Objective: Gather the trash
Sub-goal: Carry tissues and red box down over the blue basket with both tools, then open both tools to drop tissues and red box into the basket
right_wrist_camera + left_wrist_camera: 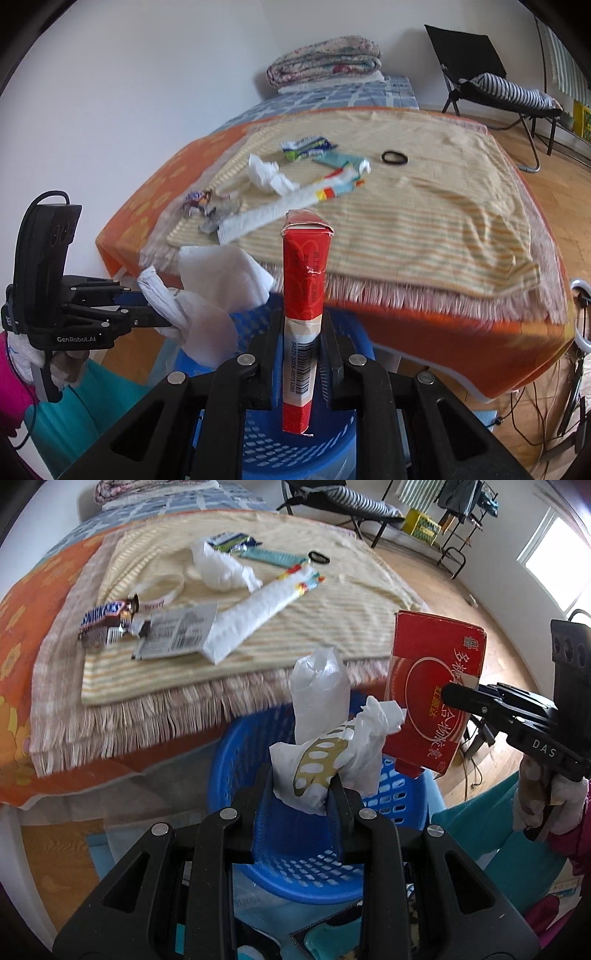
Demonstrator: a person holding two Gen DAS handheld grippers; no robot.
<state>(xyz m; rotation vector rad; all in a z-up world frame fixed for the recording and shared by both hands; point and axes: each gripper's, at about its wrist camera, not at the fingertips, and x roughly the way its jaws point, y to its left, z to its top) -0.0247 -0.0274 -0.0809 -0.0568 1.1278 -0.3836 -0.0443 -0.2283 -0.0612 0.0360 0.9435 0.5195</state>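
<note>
Over the blue basket (391, 794), the left claw (301, 788) is clamped on a crumpled white wrapper (325, 760); the right claw (300, 354) grips a red box (304, 295). More trash lies on the bed (424, 206).

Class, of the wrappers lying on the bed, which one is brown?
The Snickers wrapper at the mat's near-left corner; the long wrapper is white, the far one green and blue.

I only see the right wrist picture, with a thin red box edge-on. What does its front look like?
Observer: The red box has a broad face with white Chinese characters around an oval ring.
Operator: And the white bundle beside it?
Observer: It sits in the left gripper and carries a gold patch with white ovals.
Operator: And the blurry brown wrapper?
Observer: It reads Snickers.
</note>
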